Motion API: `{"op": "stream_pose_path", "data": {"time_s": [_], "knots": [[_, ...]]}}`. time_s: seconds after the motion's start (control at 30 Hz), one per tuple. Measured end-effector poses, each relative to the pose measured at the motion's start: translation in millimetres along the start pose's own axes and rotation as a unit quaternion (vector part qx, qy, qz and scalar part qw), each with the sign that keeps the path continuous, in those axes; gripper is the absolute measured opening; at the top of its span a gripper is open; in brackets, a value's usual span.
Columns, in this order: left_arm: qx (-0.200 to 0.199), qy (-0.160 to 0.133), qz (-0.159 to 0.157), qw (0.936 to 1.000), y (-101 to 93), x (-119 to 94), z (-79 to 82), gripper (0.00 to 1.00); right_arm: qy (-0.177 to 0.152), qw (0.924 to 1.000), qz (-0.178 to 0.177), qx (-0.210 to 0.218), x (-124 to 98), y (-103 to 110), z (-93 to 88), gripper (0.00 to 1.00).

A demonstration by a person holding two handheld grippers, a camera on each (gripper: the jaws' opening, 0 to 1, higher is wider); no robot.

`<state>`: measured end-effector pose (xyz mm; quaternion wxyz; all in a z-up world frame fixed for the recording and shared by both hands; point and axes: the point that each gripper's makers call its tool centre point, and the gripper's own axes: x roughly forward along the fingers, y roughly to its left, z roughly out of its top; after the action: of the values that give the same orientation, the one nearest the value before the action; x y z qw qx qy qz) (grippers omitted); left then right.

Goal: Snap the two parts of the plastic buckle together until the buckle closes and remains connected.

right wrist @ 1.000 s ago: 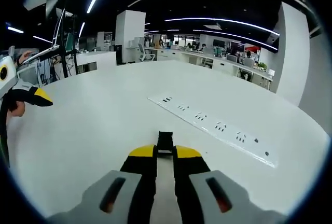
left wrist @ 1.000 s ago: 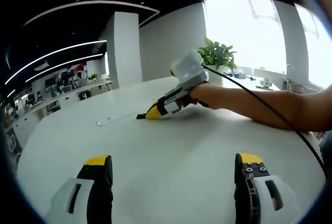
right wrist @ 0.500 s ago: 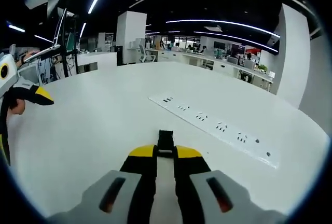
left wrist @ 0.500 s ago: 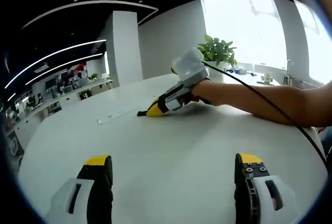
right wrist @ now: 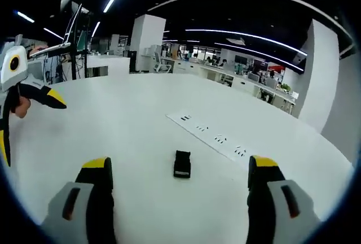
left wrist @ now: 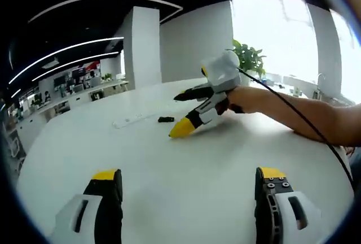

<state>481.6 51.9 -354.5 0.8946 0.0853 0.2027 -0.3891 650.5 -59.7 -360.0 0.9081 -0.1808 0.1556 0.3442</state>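
One black buckle (right wrist: 181,164) lies flat on the white table (right wrist: 130,125), between and just ahead of the right gripper (right wrist: 179,171)'s spread jaws, touching neither. It reads as a single compact piece; judged from that, the two halves look joined, though the seam is too small to confirm. The left gripper (left wrist: 188,183) hangs over bare tabletop, jaws wide, holding nothing. A recessed white socket strip (right wrist: 217,140) runs just beyond the buckle. Room: open office, white pillars, curved ceiling light strips, potted plant (left wrist: 248,60) by bright windows.
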Motion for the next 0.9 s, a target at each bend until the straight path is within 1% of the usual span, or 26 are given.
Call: {"op": "stream_pose_path", "data": {"time_s": [0.03, 0.07, 0.1, 0.13, 0.17, 0.23, 0.27, 0.3, 0.37, 0.4, 0.47, 0.53, 0.63, 0.7, 0.73, 0.77, 0.8, 0.83, 0.9], "knots": [[0.007, 0.002, 0.000, 1.0000, -0.1, -0.3, -0.5, 0.99, 0.001, 0.9999, 0.010, 0.005, -1.7, 5.7, -0.5, 1.00], [0.023, 0.001, -0.003, 0.9997, -0.6, -0.7, -0.2, 0.97, 0.000, 0.9998, 0.016, 0.013, -2.3, 8.0, -0.9, 1.00], [0.029, -0.002, -0.004, 0.9996, -1.5, -1.2, 0.2, 0.93, -0.002, 0.9998, 0.014, 0.013, -3.1, 6.9, -0.4, 1.00], [0.042, 0.001, -0.007, 0.9991, -2.2, -1.6, -0.8, 0.88, -0.001, 0.9998, 0.013, 0.012, -3.0, 6.2, 0.0, 1.00], [0.042, 0.008, -0.006, 0.9991, -2.7, -2.3, -3.5, 0.86, -0.001, 0.9999, 0.010, 0.011, -3.5, 5.0, 0.0, 1.00], [0.040, 0.017, 0.003, 0.9990, -0.7, -2.7, -6.1, 0.86, -0.006, 0.9999, 0.005, 0.014, -6.4, 2.2, 1.7, 1.00], [0.051, 0.017, 0.011, 0.9985, 1.1, -3.7, -5.5, 0.86, -0.009, 0.9998, 0.004, 0.019, -8.3, 2.6, 2.2, 1.00], [0.052, 0.011, 0.016, 0.9985, 3.7, -5.4, -2.9, 0.84, -0.011, 0.9996, 0.001, 0.026, -9.5, 1.6, 2.3, 1.00], [0.047, -0.006, 0.011, 0.9988, 3.3, -9.8, 3.4, 0.75, -0.020, 0.9992, -0.020, 0.030, -13.6, -7.5, 3.5, 1.00], [0.043, -0.012, 0.009, 0.9989, 3.1, -11.1, 5.6, 0.73, -0.023, 0.9986, -0.032, 0.035, -15.3, -13.8, 4.0, 0.99], [0.034, -0.012, 0.020, 0.9992, 5.8, -11.6, 6.4, 0.77, -0.023, 0.9985, -0.039, 0.032, -18.9, -16.7, 3.6, 0.99], [0.020, -0.002, 0.012, 0.9997, 5.9, -7.3, 4.9, 0.82, -0.030, 0.9980, -0.043, 0.035, -22.7, -16.6, 4.1, 0.99], [0.013, -0.003, 0.012, 0.9998, 3.9, -6.6, 1.4, 0.83, -0.033, 0.9978, -0.049, 0.031, -28.1, -14.0, 4.5, 0.97], [0.011, -0.006, 0.013, 0.9998, 3.6, -7.2, 0.6, 0.81, -0.033, 0.9977, -0.052, 0.029, -31.7, -10.7, 5.0, 0.97], [0.021, -0.013, 0.013, 0.9996, 3.1, -7.1, 1.8, 0.80, -0.033, 0.9977, -0.051, 0.029, -32.0, -11.1, 4.7, 0.97], [0.025, -0.020, 0.019, 0.9993, 3.3, -8.1, 3.4, 0.79, -0.034, 0.9976, -0.050, 0.034, -33.5, -10.2, 4.1, 0.96], [0.024, -0.020, 0.017, 0.9994, 2.9, -8.0, 3.7, 0.78, -0.036, 0.9974, -0.050, 0.036, -33.7, -11.7, 3.8, 0.94], [0.022, -0.021, 0.013, 0.9995, 3.1, -6.6, 3.9, 0.75, -0.039, 0.9973, -0.053, 0.034, -36.0, -11.8, 3.5, 0.93], [0.017, -0.022, 0.007, 0.9996, 2.2, -6.5, 3.3, 0.71, -0.040, 0.9968, -0.058, 0.038, -39.5, -11.7, 1.5, 0.93]]}}
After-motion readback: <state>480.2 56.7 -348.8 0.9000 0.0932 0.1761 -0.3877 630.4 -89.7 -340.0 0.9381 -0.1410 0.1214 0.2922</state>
